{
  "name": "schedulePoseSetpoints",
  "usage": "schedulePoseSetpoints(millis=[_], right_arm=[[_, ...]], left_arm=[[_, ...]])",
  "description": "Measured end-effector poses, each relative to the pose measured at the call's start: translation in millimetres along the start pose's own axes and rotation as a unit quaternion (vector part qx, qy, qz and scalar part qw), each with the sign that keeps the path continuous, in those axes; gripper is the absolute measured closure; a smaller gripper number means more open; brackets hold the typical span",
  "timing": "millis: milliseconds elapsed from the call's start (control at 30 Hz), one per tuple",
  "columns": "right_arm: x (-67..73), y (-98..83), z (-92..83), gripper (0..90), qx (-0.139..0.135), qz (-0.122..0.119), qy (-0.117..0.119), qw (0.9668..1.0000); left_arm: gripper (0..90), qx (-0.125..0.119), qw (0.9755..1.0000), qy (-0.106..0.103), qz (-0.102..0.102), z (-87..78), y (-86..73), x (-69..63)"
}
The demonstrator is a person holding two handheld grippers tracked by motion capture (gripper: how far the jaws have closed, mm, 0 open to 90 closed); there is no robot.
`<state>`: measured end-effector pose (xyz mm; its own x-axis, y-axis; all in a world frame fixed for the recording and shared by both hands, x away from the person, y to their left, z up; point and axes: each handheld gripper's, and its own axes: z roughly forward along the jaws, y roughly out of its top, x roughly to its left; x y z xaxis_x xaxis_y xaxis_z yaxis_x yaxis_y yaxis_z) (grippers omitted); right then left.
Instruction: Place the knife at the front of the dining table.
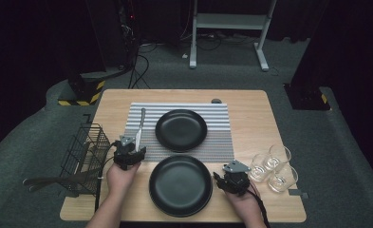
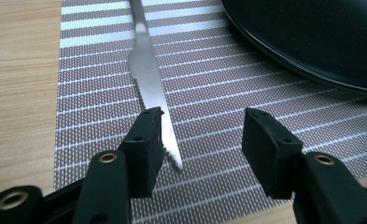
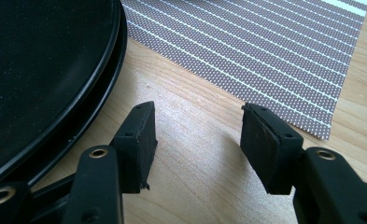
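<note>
Parted jaws—knife [image 2: 149, 79] beside black plate [image 2: 321, 42]

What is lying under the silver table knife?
The silver table knife rests on the grey striped placemat, left of a black round plate. The weave directly beneath its blade is covered.

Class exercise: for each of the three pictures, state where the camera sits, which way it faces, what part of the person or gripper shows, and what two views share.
High view: above the person's side, facing forward and down on the table; both forearms, left gripper and right gripper show.
Left gripper view: rides that gripper, looking along its open jaws at the knife on the striped placemat.
Right gripper view: rides that gripper, looking along its open jaws over bare wood beside the near black plate.
Shared: both gripper views show the placemat.
</note>
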<state>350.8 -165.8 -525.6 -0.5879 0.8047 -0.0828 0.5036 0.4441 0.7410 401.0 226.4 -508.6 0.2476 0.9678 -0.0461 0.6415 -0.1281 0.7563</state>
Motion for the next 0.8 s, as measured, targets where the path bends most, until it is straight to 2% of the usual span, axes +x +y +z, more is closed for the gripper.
schedulePoseSetpoints(millis=[67, 200, 300, 600, 800], right_arm=[[-0.5, 0.1, 0.2, 45.2, 0.0, 0.002, 0.001, 1.0], [-1.1, 0.3, 0.4, 44.9, 0.002, 0.009, 0.002, 1.0], [-1.5, 0.4, 0.6, 44.7, 0.002, 0.012, 0.001, 0.9999], [-1.2, 0.7, 0.9, 44.7, 0.003, 0.013, -0.006, 0.9999], [-1.2, 1.1, 1.4, 44.7, 0.002, 0.014, -0.005, 0.9999]], left_arm=[[47.7, -0.009, 0.9999, 0.001, 0.007, -4.2, -0.9, -0.6], [47.5, -0.028, 0.9995, -0.014, 0.002, -12.1, -3.3, 0.6], [47.2, -0.039, 0.999, -0.021, 0.008, -17.1, -8.1, -0.7], [46.9, -0.039, 0.9972, -0.06, 0.023, -20.1, -20.1, -6.9], [45.8, -0.051, 0.9956, -0.065, 0.044, -23.7, -20.6, -8.8]])
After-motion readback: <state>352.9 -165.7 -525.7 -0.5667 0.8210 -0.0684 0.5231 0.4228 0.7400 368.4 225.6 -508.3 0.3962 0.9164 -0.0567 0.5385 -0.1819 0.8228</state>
